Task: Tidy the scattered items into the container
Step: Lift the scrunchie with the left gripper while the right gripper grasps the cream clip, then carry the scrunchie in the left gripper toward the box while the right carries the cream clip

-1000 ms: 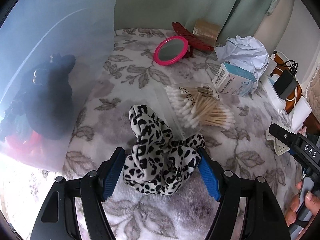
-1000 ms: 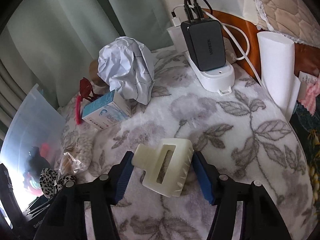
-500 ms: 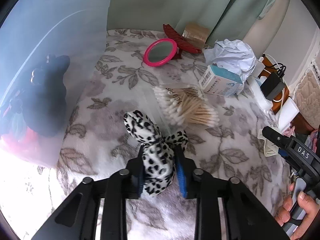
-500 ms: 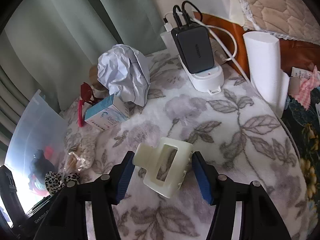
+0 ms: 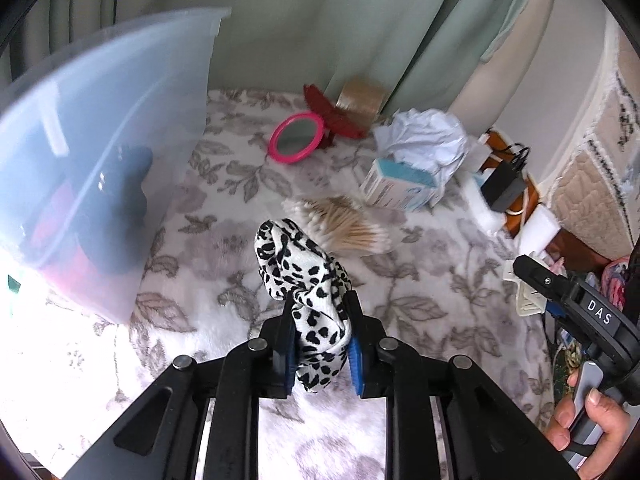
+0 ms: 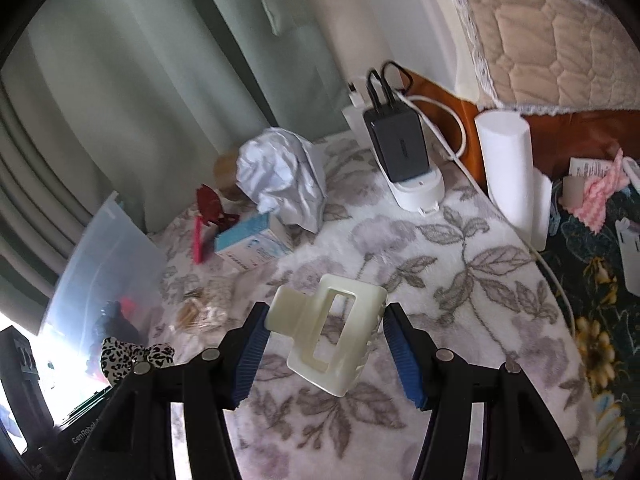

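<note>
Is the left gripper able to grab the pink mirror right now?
Probably not yet. The left gripper is closing its fingers on the spotty scrunchie, so it is full. The pink mirror lies uncovered farther back, by the clear bin.

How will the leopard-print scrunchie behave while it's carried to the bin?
Probably floppy: the scrunchie bunches between the left gripper pads, its free loop leaning sideways. Likely light, and being cloth it seems unlikely to slip. It may snag on the bin rim.
</note>
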A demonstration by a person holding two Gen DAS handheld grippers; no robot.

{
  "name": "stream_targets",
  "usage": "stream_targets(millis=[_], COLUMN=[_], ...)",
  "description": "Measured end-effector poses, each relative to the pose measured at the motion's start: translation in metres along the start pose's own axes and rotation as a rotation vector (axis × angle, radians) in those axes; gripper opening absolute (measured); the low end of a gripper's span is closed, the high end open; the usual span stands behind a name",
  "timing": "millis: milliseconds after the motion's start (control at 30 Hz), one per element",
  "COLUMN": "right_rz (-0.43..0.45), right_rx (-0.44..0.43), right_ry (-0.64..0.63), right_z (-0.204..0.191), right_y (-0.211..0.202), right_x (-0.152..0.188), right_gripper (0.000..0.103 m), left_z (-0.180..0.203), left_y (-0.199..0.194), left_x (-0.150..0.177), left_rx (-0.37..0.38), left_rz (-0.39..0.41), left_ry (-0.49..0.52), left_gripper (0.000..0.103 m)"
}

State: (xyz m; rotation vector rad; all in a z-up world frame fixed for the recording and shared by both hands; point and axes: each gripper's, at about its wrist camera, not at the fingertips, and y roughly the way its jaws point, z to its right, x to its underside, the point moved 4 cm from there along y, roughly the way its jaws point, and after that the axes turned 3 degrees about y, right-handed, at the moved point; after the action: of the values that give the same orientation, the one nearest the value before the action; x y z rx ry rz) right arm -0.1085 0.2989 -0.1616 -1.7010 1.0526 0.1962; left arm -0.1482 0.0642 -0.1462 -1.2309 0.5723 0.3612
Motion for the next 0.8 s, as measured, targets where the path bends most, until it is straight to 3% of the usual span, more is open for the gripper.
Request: stream_targets(millis=[800], right_rz=[0.147], right_rx=[-0.086], right_ry=[-0.120], right_z=[-0.067], right_y=[-0.090], right_x=[-0.012], right_gripper=[0.062], left_z=[0.001], left_y=[-0.107], left_x=[-0.021], left_rx=[0.082], left_rz=[0.239], left_ry=[-0.008], left_gripper=[0.021])
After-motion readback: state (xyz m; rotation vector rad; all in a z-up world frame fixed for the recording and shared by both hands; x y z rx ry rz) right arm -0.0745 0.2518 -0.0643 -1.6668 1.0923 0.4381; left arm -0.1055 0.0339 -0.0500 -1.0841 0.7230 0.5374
